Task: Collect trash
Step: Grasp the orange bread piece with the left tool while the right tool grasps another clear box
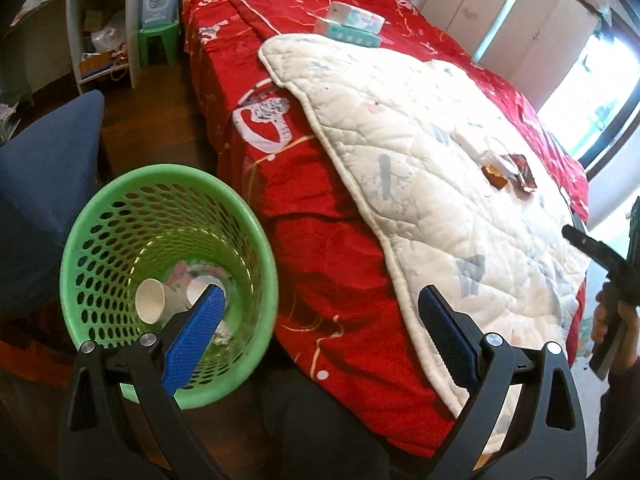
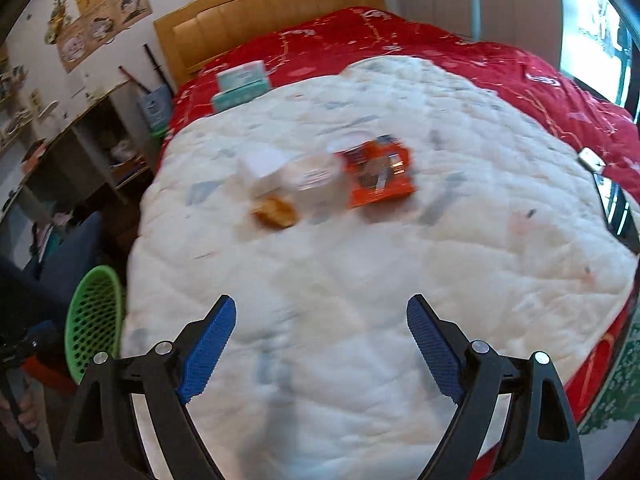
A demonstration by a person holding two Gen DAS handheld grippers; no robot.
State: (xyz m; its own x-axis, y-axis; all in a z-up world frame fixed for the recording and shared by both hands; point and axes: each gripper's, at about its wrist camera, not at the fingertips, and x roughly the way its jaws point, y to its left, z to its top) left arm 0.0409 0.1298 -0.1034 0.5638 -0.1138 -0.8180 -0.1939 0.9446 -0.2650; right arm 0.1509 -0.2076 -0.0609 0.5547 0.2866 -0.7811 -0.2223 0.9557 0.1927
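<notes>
Left hand-held gripper (image 1: pixel 320 304): it is held low beside the bed, looking forward and down; its two blue fingers (image 1: pixel 192 340) stand wide apart and hold nothing. The left finger is in front of the basket mouth.
Right hand-held gripper (image 2: pixel 321 316): it hovers over the white quilt and points toward the trash; its fingers are wide apart and nothing is between them. In the left wrist view its black body shows at the right edge, held by a hand (image 1: pixel 612 328).
Bed (image 1: pixel 304 216): one, with a red cover and a wooden headboard (image 2: pixel 264 12).
White quilt (image 1: pixel 440 160): one, spread on the red cover, its edge hanging over the side of the bed.
Green basket (image 1: pixel 80 248): one, on the floor just beside the bed, tilted toward the camera.
Trash in basket: two white paper cups (image 1: pixel 150 300) lying on their sides, and crumpled paper under them.
Trash on quilt: one orange wrapper (image 2: pixel 378 174), one clear plastic container (image 2: pixel 316 180) touching it, one white box (image 2: pixel 264 168), one small brown piece (image 2: pixel 276 210); they lie close together near the middle of the quilt. This view is blurred, so finer detail I cannot tell.
Tissue packs (image 1: pixel 352 24): a teal and white pile near the headboard; its count is not clear.
</notes>
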